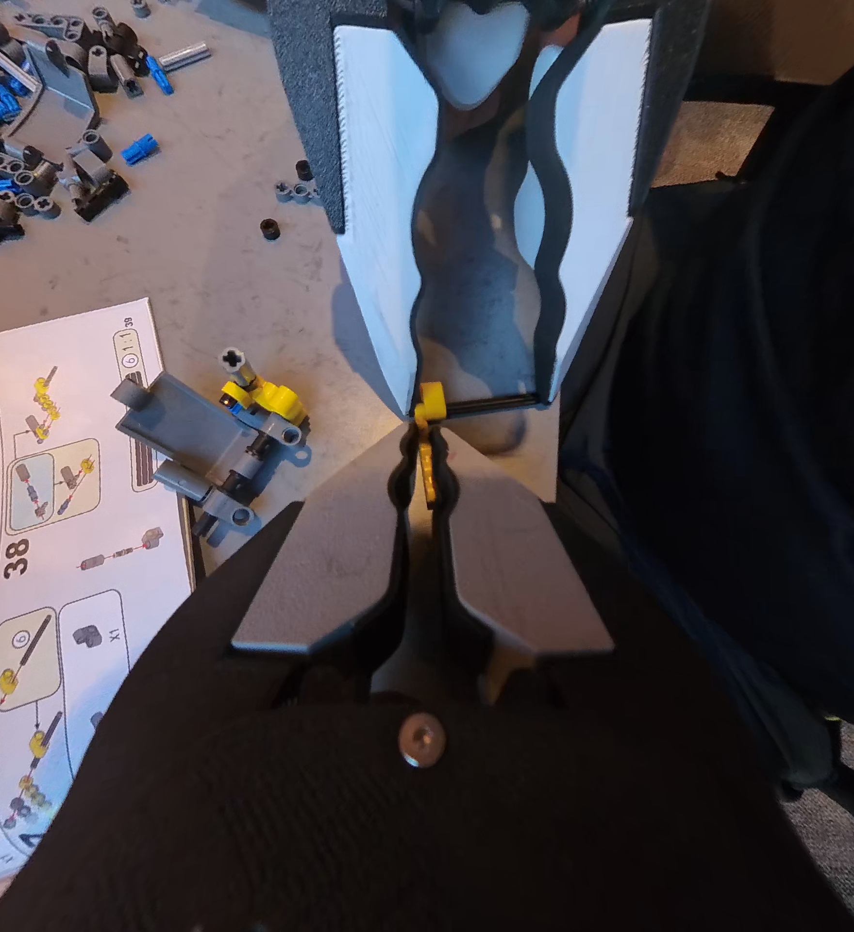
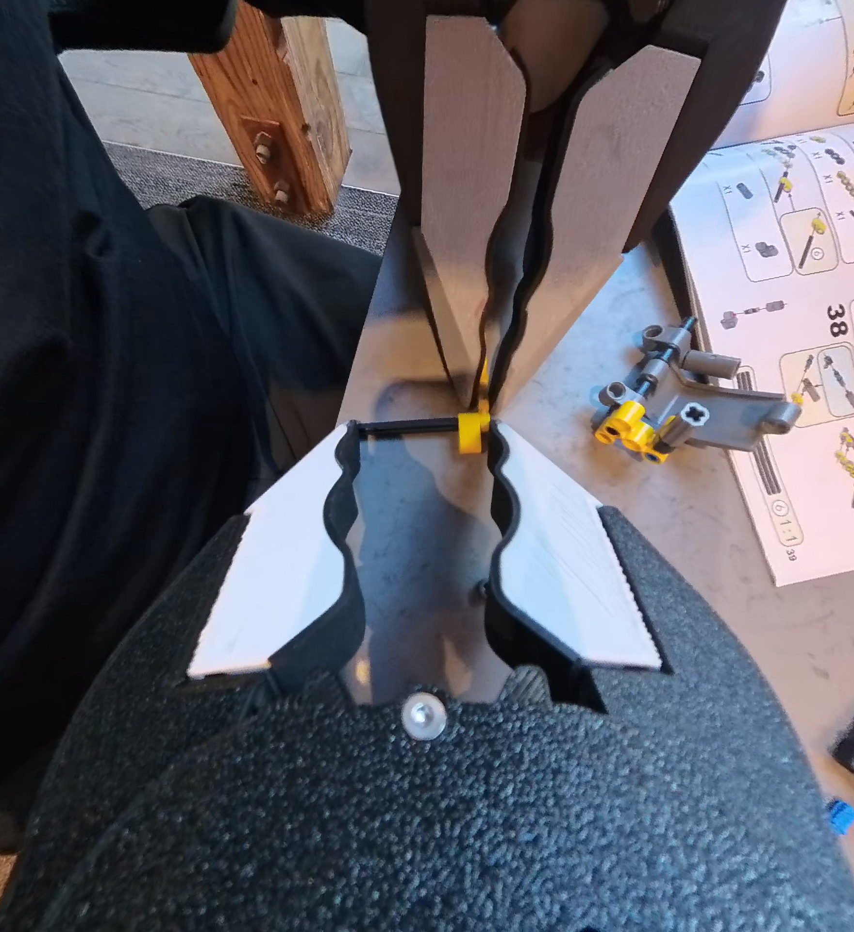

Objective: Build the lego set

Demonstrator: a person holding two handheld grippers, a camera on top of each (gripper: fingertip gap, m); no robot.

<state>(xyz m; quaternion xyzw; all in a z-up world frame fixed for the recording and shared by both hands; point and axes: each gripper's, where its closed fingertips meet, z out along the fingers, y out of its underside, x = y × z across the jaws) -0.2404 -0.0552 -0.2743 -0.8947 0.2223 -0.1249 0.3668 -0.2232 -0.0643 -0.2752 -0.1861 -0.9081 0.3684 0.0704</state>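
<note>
My left gripper [image 1: 422,438], black with grey fingers, is shut on a small yellow connector [image 1: 428,466]. The connector's far end sits on a thin black axle [image 1: 490,402]. My right gripper [image 1: 480,408], with white fingers, comes in from the far side and holds that axle end to end between its fingertips, jaws wide apart. In the right wrist view the axle [image 2: 404,427] runs from the right gripper's [image 2: 422,433] left fingertip to the yellow connector [image 2: 471,432] against its right fingertip. The left gripper [image 2: 480,398] pinches the connector from above. All of it hovers just above the grey table [image 1: 187,262].
A grey and yellow sub-assembly [image 1: 213,444] [image 2: 687,413] lies beside an open instruction booklet [image 1: 61,504] [image 2: 793,403]. A pile of grey, black and blue parts [image 1: 26,126] sits at the far left. A person's dark clothing [image 1: 767,454] [image 2: 112,403] fills one side. A wooden leg [image 2: 273,101] stands beyond. The grippers are tip to tip, or close to it.
</note>
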